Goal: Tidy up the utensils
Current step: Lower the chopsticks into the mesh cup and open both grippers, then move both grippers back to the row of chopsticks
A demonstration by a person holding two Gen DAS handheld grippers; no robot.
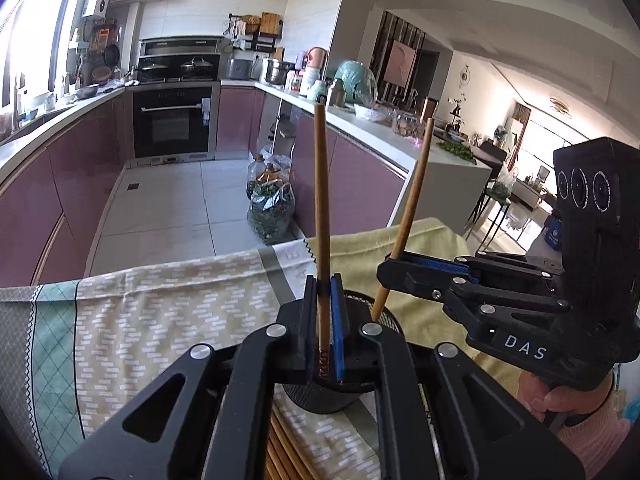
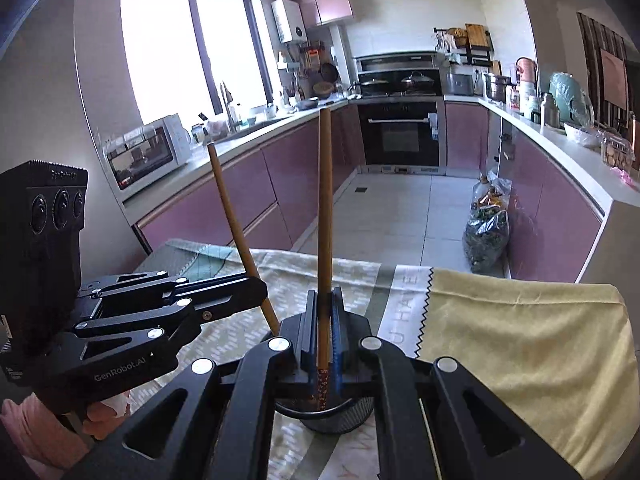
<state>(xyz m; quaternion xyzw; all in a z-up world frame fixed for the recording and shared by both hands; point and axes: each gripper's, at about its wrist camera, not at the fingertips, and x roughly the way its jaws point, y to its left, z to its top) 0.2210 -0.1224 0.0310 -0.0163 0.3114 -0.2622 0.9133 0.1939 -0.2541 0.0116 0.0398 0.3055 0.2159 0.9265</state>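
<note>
Two chopsticks, one per claw: left gripper (image 1: 323, 312) clenches chopstick (image 1: 321, 208), right gripper (image 2: 323, 328) clenches the other chopstick (image 2: 325, 216), both directly above one mesh cup (image 2: 336, 416) near the tablecloth's edge (image 2: 520, 304).

Two brown chopsticks (image 1: 322, 216) (image 2: 325, 216) with patterned lower ends stand nearly upright, tips down inside the black mesh holder (image 1: 320, 394).

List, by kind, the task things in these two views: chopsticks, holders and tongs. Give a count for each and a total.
chopsticks: 2
holder: 1
tongs: 2, left tongs, right tongs
Total: 5
</note>
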